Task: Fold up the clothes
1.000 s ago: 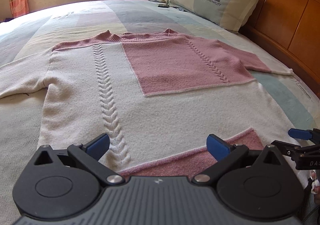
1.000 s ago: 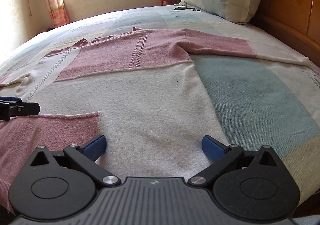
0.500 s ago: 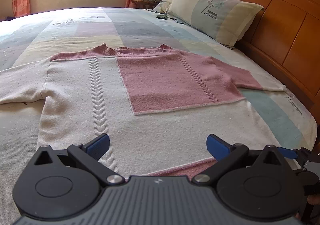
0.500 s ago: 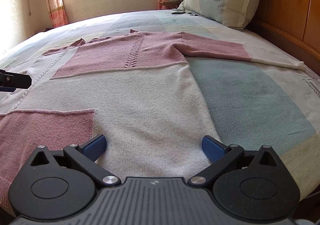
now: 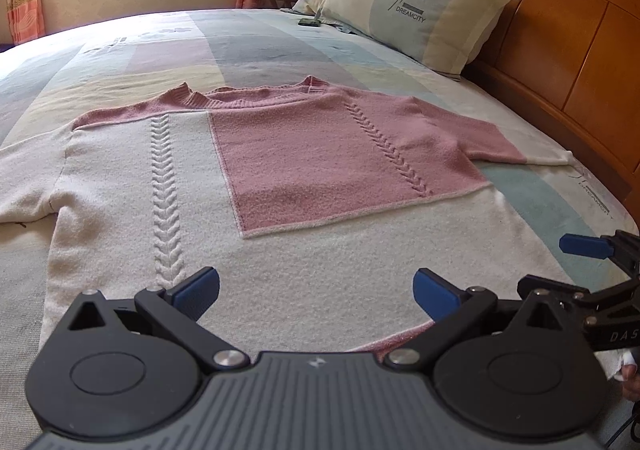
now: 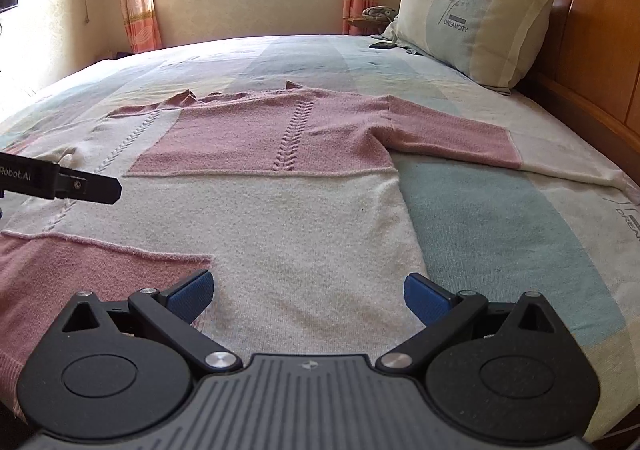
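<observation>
Grippers first: we see our left gripper (image 5: 316, 288) and right gripper (image 6: 306, 292) with fingers spread wide, holding nothing, above the hem of the sweater (image 5: 280, 178). The pink-and-cream sweater lies flat across the bed (image 6: 500, 218), sleeves spread. Beyond, a pillow (image 6: 476, 14) leans on the headboard (image 5: 560, 34).

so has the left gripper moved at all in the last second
Yes. The left gripper, jaws open, has pulled back and risen: in its view the sweater sits lower and smaller, and more of the headboard and pillow shows.
</observation>
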A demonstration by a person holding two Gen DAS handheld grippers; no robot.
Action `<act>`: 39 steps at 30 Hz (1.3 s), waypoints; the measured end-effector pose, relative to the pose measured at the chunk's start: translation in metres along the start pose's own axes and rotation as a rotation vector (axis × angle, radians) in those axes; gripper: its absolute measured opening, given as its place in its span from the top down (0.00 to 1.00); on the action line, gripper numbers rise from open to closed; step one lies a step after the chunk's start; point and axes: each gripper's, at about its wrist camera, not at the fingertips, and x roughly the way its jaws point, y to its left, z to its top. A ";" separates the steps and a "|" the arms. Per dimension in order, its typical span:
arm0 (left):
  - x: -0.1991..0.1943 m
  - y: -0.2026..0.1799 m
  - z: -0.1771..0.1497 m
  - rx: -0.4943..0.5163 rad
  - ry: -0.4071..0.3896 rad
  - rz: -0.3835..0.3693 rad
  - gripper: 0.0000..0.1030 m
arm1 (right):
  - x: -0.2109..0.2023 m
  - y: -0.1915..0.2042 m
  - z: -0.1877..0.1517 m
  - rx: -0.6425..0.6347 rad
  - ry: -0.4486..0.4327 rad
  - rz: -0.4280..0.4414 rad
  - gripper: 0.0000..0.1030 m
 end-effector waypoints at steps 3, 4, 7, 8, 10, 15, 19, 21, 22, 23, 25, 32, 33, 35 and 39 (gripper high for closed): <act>0.007 0.003 -0.002 -0.005 0.025 0.010 0.01 | 0.018 -0.002 0.025 -0.026 -0.008 0.041 0.00; 0.008 0.004 -0.003 -0.008 0.030 0.013 0.01 | 0.026 -0.003 0.032 -0.036 -0.009 0.053 0.00; 0.014 0.006 -0.005 -0.013 0.045 0.020 0.01 | 0.054 -0.003 0.050 -0.056 0.007 0.067 0.00; 0.016 0.007 -0.005 -0.013 0.051 0.021 0.01 | 0.066 -0.005 0.054 -0.047 0.029 0.072 0.00; 0.017 0.006 -0.006 -0.004 0.053 0.028 0.01 | 0.087 -0.008 0.060 -0.014 0.076 0.089 0.00; 0.019 0.005 -0.006 0.011 0.056 0.029 0.01 | 0.108 -0.003 0.052 -0.075 0.119 0.055 0.00; 0.018 0.007 -0.005 -0.006 0.054 0.019 0.01 | 0.086 -0.006 0.039 -0.096 0.132 0.037 0.00; 0.018 0.006 -0.005 -0.001 0.053 0.023 0.01 | 0.072 -0.013 0.028 -0.079 0.138 0.049 0.00; 0.019 0.005 -0.005 0.003 0.053 0.026 0.01 | 0.066 -0.017 0.023 -0.069 0.140 0.057 0.00; 0.019 0.004 -0.006 0.008 0.053 0.030 0.01 | 0.059 -0.020 0.017 -0.061 0.139 0.069 0.00; 0.019 0.003 -0.006 0.014 0.053 0.035 0.01 | 0.046 -0.025 0.005 -0.054 0.134 0.089 0.00; 0.019 0.000 -0.008 0.029 0.052 0.043 0.01 | 0.021 -0.026 -0.019 -0.055 0.103 0.083 0.00; 0.018 0.001 -0.008 0.025 0.052 0.039 0.01 | 0.020 -0.025 -0.020 -0.057 0.100 0.075 0.00; 0.016 0.004 -0.007 0.015 0.047 0.030 0.01 | 0.021 -0.021 -0.014 -0.057 0.126 0.056 0.00; 0.011 0.013 -0.002 -0.023 0.022 0.024 0.01 | 0.023 -0.015 0.013 -0.073 0.098 0.083 0.00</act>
